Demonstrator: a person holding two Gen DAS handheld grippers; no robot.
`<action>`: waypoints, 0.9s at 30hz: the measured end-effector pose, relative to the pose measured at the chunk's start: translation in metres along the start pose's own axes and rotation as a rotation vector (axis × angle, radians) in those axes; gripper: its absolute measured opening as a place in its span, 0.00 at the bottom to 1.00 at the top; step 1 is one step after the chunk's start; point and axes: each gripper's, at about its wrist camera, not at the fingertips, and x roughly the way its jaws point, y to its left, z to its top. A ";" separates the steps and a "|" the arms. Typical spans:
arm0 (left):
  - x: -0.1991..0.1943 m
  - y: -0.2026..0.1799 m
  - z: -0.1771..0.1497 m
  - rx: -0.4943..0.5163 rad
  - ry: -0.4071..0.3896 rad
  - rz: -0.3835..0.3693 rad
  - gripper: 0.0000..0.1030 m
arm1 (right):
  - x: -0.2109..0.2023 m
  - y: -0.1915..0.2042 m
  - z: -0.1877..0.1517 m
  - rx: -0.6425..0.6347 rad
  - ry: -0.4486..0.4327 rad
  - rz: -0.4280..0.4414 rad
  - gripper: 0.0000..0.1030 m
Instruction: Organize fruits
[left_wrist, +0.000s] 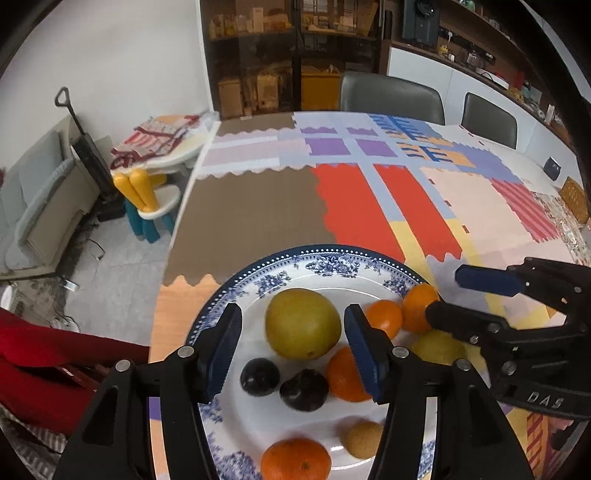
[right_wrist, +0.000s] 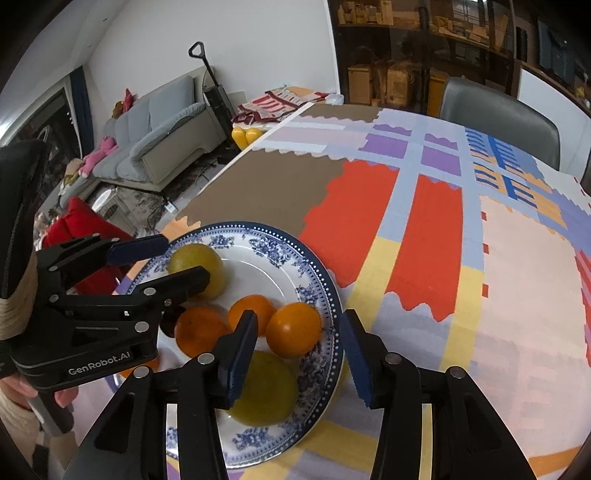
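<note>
A blue-and-white plate (left_wrist: 332, 262) holds the fruit: a big yellow-green fruit (left_wrist: 302, 324), two dark plums (left_wrist: 259, 376), several oranges (left_wrist: 384, 318), a small brown fruit (left_wrist: 364, 439) and a second yellow fruit (left_wrist: 437, 349). My left gripper (left_wrist: 291, 352) is open above the plate, jaws either side of the big yellow-green fruit. My right gripper (right_wrist: 299, 354) is open over the plate's (right_wrist: 328, 295) right rim, near an orange (right_wrist: 293, 328) and the yellow fruit (right_wrist: 267, 387). Each gripper shows in the other's view.
The table carries a patchwork mat of brown (left_wrist: 251, 210), red and pastel patches. Grey chairs (left_wrist: 391, 98) stand at the far side. A sofa (right_wrist: 162, 136), vacuum and small children's table are on the floor to the left.
</note>
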 end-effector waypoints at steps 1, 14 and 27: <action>-0.004 -0.002 -0.001 0.005 -0.007 0.021 0.55 | -0.003 0.000 -0.001 0.000 -0.006 -0.002 0.46; -0.095 -0.038 -0.022 -0.007 -0.172 0.084 0.68 | -0.095 0.004 -0.029 -0.013 -0.192 -0.088 0.61; -0.163 -0.095 -0.056 -0.009 -0.288 0.070 0.90 | -0.187 -0.014 -0.081 0.065 -0.325 -0.185 0.77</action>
